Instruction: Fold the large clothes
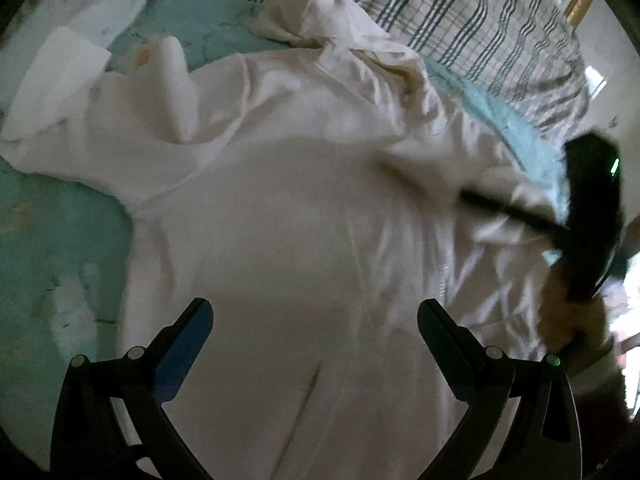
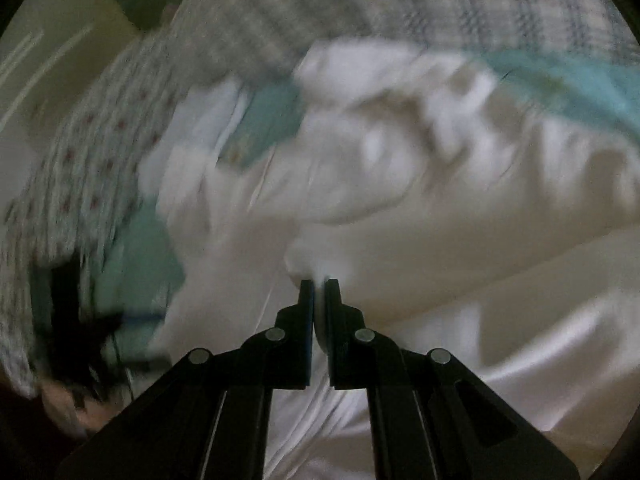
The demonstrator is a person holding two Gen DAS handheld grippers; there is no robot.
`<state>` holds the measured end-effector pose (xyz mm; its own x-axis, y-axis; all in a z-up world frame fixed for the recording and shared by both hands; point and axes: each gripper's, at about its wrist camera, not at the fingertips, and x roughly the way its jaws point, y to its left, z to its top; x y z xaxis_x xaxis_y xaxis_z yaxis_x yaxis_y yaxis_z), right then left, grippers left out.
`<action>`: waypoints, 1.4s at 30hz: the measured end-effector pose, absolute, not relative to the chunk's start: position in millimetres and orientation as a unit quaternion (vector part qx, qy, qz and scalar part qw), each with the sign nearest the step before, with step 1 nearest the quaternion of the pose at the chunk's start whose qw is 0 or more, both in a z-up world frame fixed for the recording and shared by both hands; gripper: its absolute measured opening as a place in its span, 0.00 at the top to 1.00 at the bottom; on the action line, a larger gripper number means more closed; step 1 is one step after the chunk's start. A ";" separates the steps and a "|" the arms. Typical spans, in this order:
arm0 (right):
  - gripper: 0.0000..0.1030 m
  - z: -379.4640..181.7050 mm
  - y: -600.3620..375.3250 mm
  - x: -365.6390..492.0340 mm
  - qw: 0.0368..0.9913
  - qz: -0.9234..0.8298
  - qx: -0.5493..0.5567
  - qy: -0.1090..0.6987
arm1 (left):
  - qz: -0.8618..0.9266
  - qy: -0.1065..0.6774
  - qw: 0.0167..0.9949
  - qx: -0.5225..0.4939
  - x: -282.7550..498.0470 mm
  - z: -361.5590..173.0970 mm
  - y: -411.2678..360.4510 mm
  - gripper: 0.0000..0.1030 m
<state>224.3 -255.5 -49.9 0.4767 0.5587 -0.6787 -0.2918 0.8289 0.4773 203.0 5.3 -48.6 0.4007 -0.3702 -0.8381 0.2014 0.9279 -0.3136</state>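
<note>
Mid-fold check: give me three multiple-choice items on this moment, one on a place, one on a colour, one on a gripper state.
1. Where does the plaid blanket lie?
A. beyond the garment
B. under the left gripper
C. on the floor

2. What colour is the sheet under the white garment?
A. red
B. teal
C. black

3. How is the right gripper?
A. wide open
B. out of view
C. shut on the white garment

Key: 1 A, it lies past the garment's far edge; 2 B, teal shows beside the cloth; 3 C, white fabric sits pinched between its closed fingers.
</note>
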 end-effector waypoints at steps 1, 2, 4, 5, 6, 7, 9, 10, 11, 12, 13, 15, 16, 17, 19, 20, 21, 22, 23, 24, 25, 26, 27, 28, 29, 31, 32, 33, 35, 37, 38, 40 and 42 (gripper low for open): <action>0.94 -57.0 -248.8 221.3 0.839 0.257 0.141 0.458 | -0.186 0.522 0.827 -0.091 208.3 -50.2 4.5 0.01; 0.91 -63.1 -244.8 216.7 0.833 0.259 0.132 0.470 | -0.199 0.524 0.823 -0.098 214.6 -51.8 3.1 0.01; 0.81 -74.9 -242.1 212.0 0.822 0.254 0.122 0.494 | -0.217 0.530 0.813 -0.104 231.7 -56.1 -5.1 0.01; 0.72 -77.2 -243.1 207.1 0.819 0.252 0.122 0.500 | -0.224 0.533 0.809 -0.106 242.0 -58.0 -9.7 0.01; 0.70 -77.2 -247.7 201.3 0.820 0.250 0.127 0.499 | -0.234 0.534 0.805 -0.109 253.6 -58.8 -15.3 0.01; 0.67 -74.4 -252.0 196.6 0.821 0.251 0.132 0.495 | -0.246 0.535 0.800 -0.110 270.2 -59.4 -24.1 0.01; 0.66 -67.5 -261.6 185.2 0.826 0.247 0.145 0.485 | -0.263 0.539 0.793 -0.101 294.1 -63.3 -38.0 0.01; 0.65 -64.5 -268.6 180.4 0.830 0.243 0.149 0.479 | -0.272 0.542 0.790 -0.089 309.2 -65.4 -50.4 0.01; 0.62 -60.6 -272.8 176.9 0.836 0.234 0.150 0.473 | -0.277 0.547 0.787 -0.070 324.3 -68.9 -65.2 0.01; 0.61 -57.3 -276.2 174.2 0.840 0.225 0.150 0.470 | -0.287 0.555 0.779 -0.048 338.1 -75.0 -81.0 0.03; 0.60 -53.6 -281.9 169.7 0.846 0.214 0.150 0.465 | -0.292 0.561 0.774 -0.033 345.8 -79.2 -91.5 0.05; 0.59 -47.7 -296.7 157.4 0.855 0.191 0.161 0.454 | -0.294 0.567 0.769 0.010 356.9 -87.0 -117.8 0.09; 0.59 -45.2 -301.1 153.8 0.859 0.181 0.167 0.450 | -0.299 0.562 0.771 0.029 357.8 -88.3 -128.0 0.11; 0.59 -42.9 -308.6 148.1 0.862 0.171 0.177 0.443 | -0.304 0.559 0.771 0.041 357.1 -89.3 -133.7 0.23; 0.59 -37.1 -322.9 137.1 0.869 0.150 0.197 0.429 | -0.314 0.552 0.769 0.073 350.7 -90.3 -147.2 0.60; 0.59 -35.1 -331.1 131.4 0.872 0.139 0.205 0.423 | -0.316 0.545 0.772 0.083 345.3 -89.7 -149.0 0.85; 0.59 -32.7 -337.5 126.4 0.875 0.129 0.212 0.415 | -0.324 0.542 0.771 0.077 341.6 -88.5 -146.8 0.91; 0.59 -29.2 -339.0 124.0 0.879 0.121 0.216 0.408 | -0.320 0.534 0.780 0.060 337.7 -83.5 -138.8 0.91; 0.59 -26.2 -342.8 120.5 0.883 0.112 0.219 0.401 | -0.312 0.524 0.791 0.054 331.2 -77.5 -132.7 0.91; 0.59 -21.9 -349.3 115.9 0.887 0.098 0.223 0.391 | -0.299 0.510 0.805 0.046 326.1 -70.1 -120.7 0.92; 0.59 -16.2 -349.7 118.4 0.891 0.088 0.225 0.385 | -0.282 0.496 0.820 0.037 320.4 -62.5 -104.9 0.92; 0.59 -12.6 -355.2 115.4 0.894 0.076 0.228 0.377 | -0.264 0.486 0.833 0.028 314.2 -57.0 -87.2 0.92; 0.59 -8.4 -363.2 111.4 0.899 0.058 0.231 0.368 | -0.244 0.481 0.842 0.017 311.8 -53.5 -70.5 0.92; 0.59 -5.3 -368.2 109.7 0.901 0.045 0.231 0.363 | -0.221 0.478 0.850 0.002 309.8 -51.4 -50.8 0.92; 0.59 -3.4 -375.4 107.8 0.904 0.026 0.230 0.359 | -0.204 0.477 0.855 -0.011 307.6 -51.2 -36.4 0.92; 0.58 -4.9 -388.3 109.1 0.902 -0.008 0.231 0.364 | -0.177 0.481 0.858 -0.041 305.8 -53.6 -2.3 0.92; 0.58 -7.6 -395.0 111.5 0.898 -0.025 0.236 0.370 | -0.172 0.486 0.855 -0.053 306.1 -55.9 7.4 0.92; 0.58 -11.3 -402.1 114.6 0.893 -0.042 0.244 0.375 | -0.171 0.491 0.852 -0.065 306.7 -58.6 17.9 0.92; 0.58 -21.2 -414.8 121.3 0.883 -0.061 0.259 0.386 | -0.172 0.500 0.844 -0.086 309.2 -67.4 23.9 0.92; 0.57 -28.9 -422.9 131.4 0.875 -0.077 0.264 0.398 | -0.172 0.500 0.844 -0.088 308.1 -69.4 23.0 0.92; 0.54 -32.6 -425.4 137.2 0.873 -0.076 0.261 0.405 | -0.172 0.499 0.845 -0.086 306.3 -69.8 20.8 0.92; 0.45 -38.0 -426.5 151.9 0.870 -0.078 0.254 0.416 | -0.171 0.497 0.847 -0.082 306.5 -69.9 14.3 0.91; 0.41 -47.1 -426.1 172.5 0.864 -0.083 0.235 0.438 | -0.171 0.498 0.847 -0.077 306.0 -69.0 7.6 0.92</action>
